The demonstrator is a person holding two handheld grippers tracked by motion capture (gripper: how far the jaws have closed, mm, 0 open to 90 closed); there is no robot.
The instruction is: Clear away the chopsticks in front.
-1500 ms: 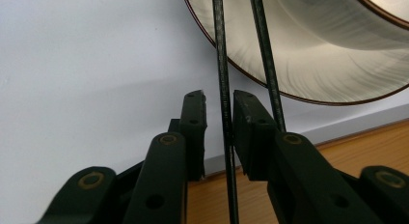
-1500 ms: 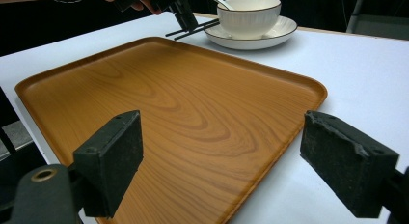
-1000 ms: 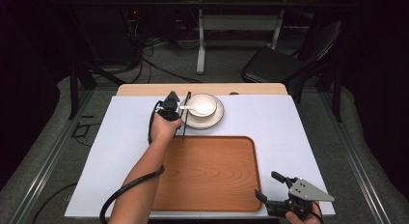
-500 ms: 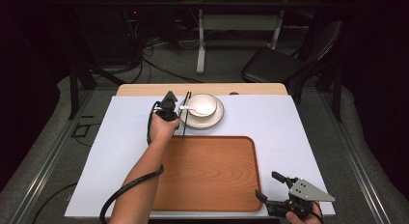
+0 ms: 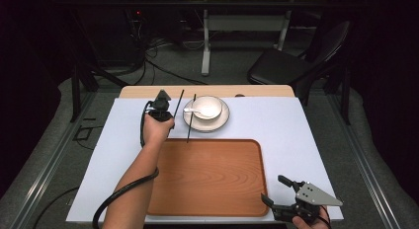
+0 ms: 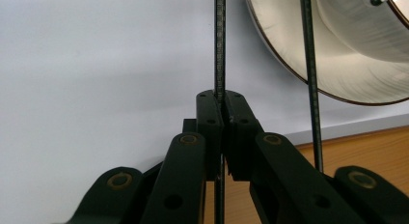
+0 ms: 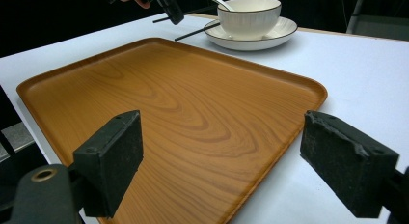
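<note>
Two hand-held grippers | left (image 6: 222, 101) clamped on chopstick (image 6: 220, 40) | right (image 7: 236, 161) jaws apart | no legible writing

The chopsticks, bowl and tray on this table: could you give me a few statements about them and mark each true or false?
1. The left gripper is shut on one chopstick. True.
2. The other chopstick lies inside the tray. False: it rests against the plate, outside the tray.
3. A spoon sits in the bowl. True.
4. The right gripper holds the bowl. False: it is open, near the tray's corner, holding nothing.
5. The tray carries the bowl. False: the bowl stands on the plate beyond the tray.
</note>
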